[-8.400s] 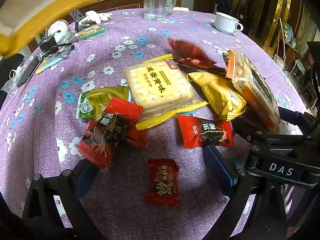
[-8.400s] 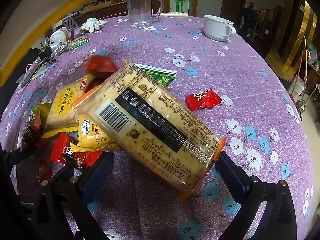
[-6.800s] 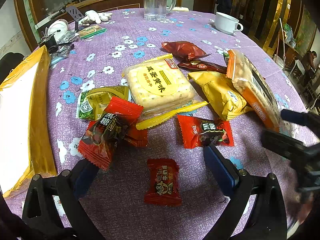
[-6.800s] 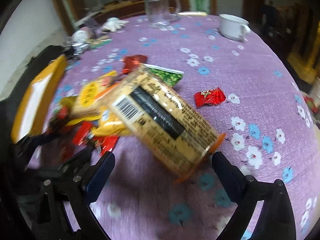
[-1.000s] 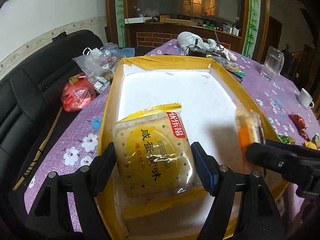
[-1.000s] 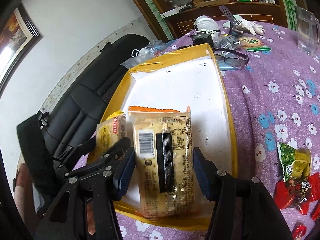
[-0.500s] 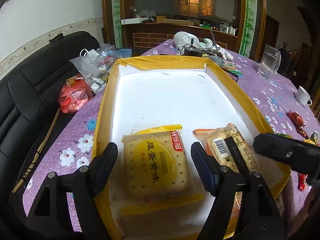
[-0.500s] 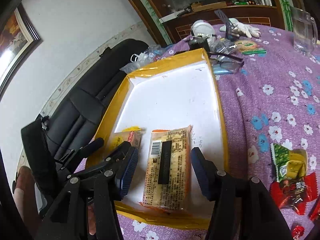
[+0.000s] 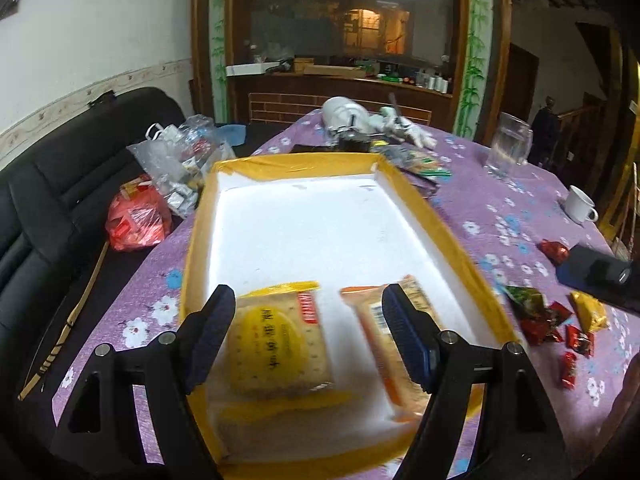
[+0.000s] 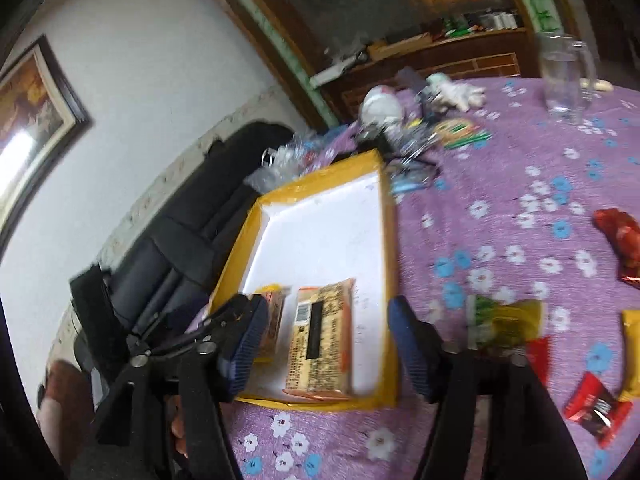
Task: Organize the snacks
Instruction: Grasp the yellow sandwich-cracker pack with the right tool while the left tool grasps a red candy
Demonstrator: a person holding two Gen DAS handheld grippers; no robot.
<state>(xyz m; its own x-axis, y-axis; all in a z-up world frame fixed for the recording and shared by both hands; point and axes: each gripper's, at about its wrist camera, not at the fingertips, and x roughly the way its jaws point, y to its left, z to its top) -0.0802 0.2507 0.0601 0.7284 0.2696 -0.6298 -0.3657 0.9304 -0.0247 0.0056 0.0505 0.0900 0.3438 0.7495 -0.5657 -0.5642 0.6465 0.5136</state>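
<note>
A white tray with a yellow rim (image 9: 308, 160) (image 10: 390, 240) sits on the purple flowered tablecloth. Two cracker packs lie side by side at its near end: a square yellow-label pack (image 9: 280, 344) (image 10: 272, 328) and a long orange-edged pack (image 9: 388, 332) (image 10: 320, 340). My left gripper (image 9: 308, 336) is open and empty, raised above the yellow-label pack. My right gripper (image 10: 326, 348) is open and empty above the long pack. Loose snacks lie right of the tray: a green packet (image 10: 504, 324), red candies (image 10: 596, 408) (image 9: 576, 340), a yellow bag (image 9: 588, 312).
A glass mug (image 9: 508, 148) (image 10: 564, 76), a white cup (image 9: 580, 204) and clutter (image 9: 372, 128) stand at the table's far side. A black sofa (image 9: 48, 200) with plastic bags (image 9: 172, 168) lies left of the table. The right gripper's body (image 9: 600, 276) shows in the left view.
Both grippers have let go of their cracker packs, which now lie in the tray. Both grippers have pulled up and back, and the right one has swung to the right.
</note>
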